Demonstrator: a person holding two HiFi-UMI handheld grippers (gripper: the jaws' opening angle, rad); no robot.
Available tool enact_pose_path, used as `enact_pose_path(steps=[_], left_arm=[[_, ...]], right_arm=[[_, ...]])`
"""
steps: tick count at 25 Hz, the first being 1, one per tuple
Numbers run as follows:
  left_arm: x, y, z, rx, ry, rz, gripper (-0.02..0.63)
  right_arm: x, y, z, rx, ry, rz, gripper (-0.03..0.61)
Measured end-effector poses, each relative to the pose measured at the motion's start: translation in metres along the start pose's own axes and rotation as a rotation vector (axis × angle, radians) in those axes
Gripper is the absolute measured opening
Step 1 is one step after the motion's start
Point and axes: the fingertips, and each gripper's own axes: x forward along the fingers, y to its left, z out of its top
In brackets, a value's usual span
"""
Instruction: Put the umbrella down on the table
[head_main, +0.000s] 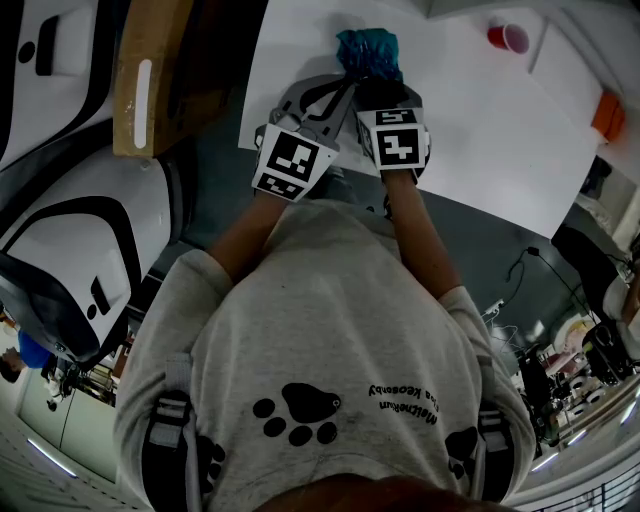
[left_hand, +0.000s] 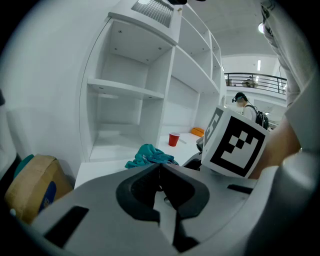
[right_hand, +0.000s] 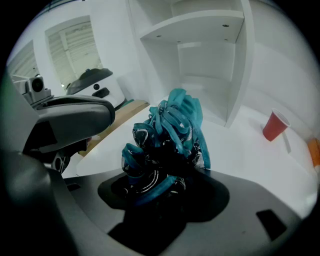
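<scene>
The umbrella (head_main: 368, 52) is a folded teal bundle with dark patterned patches, over the near part of the white table (head_main: 480, 130). My right gripper (head_main: 378, 88) is shut on its lower end; in the right gripper view the umbrella (right_hand: 172, 135) stands up out of the jaws. I cannot tell whether it touches the tabletop. My left gripper (head_main: 325, 97) sits just left of the right one, its jaws shut together with nothing between them (left_hand: 160, 169). In the left gripper view the umbrella (left_hand: 150, 156) shows just beyond the jaws.
A red cup (head_main: 509, 38) stands at the table's far right, with an orange object (head_main: 608, 115) past it. White shelving (left_hand: 140, 90) rises behind the table. A cardboard box (head_main: 150, 75) and a white machine (head_main: 70, 230) are at the left.
</scene>
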Motion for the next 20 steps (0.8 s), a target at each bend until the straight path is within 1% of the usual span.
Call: enact_pose_path(steps=[6, 15, 20], left_arm=[[0.001, 0.0, 0.003, -0.005, -0.001, 0.006, 0.018], [-0.006, -0.001, 0.006, -0.003, -0.013, 0.014, 0.018], [-0.013, -0.006, 0.009, 0.0, -0.025, 0.016, 0.018]], right_arm=[[0.003, -0.003, -0.003, 0.006, 0.029, 0.012, 0.284], [0.01, -0.007, -0.011, -0.001, 0.092, 0.004, 0.291], [-0.004, -0.009, -0.011, 0.01, 0.123, -0.003, 0.301]])
